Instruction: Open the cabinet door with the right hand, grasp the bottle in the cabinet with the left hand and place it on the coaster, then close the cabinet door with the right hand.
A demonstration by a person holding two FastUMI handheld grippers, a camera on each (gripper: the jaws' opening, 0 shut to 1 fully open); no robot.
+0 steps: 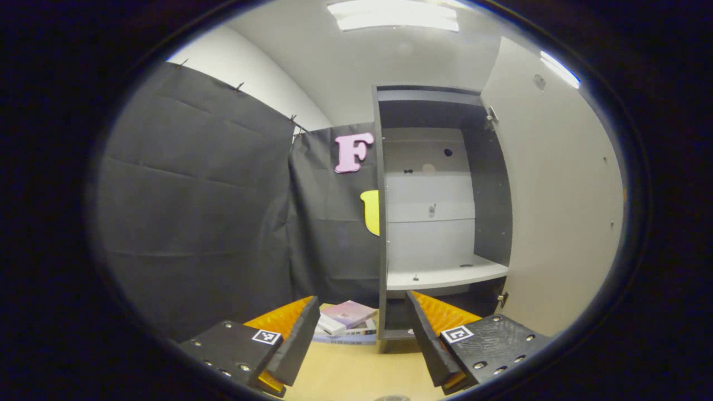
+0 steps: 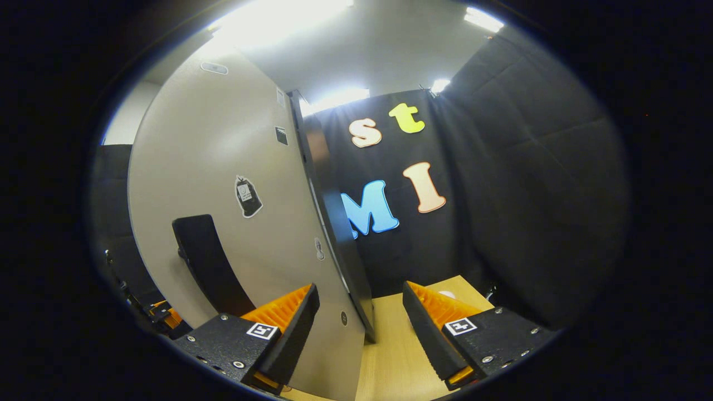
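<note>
The dark cabinet (image 1: 382, 234) stands open on the wooden table (image 1: 356, 367). Its cream door (image 1: 557, 211) is swung out to the right. The white shelf (image 1: 445, 274) inside is bare in the left gripper view. My left gripper (image 1: 362, 326) hangs open in front of the cabinet's left wall, nothing between its fingers. A small dark round shape (image 1: 392, 397) peeks in at the bottom edge; I cannot tell what it is. My right gripper (image 2: 359, 314) is open, and the door's dark free edge (image 2: 340, 262) runs down between its fingers. The door's black handle (image 2: 203, 262) is to the left.
A stack of books (image 1: 346, 323) lies on the table left of the cabinet. Black cloth walls (image 1: 195, 223) close the booth on the left and behind. Past the door's edge lies a strip of bare table (image 2: 401, 345). An orange and dark piece of gear (image 2: 164, 314) shows low left.
</note>
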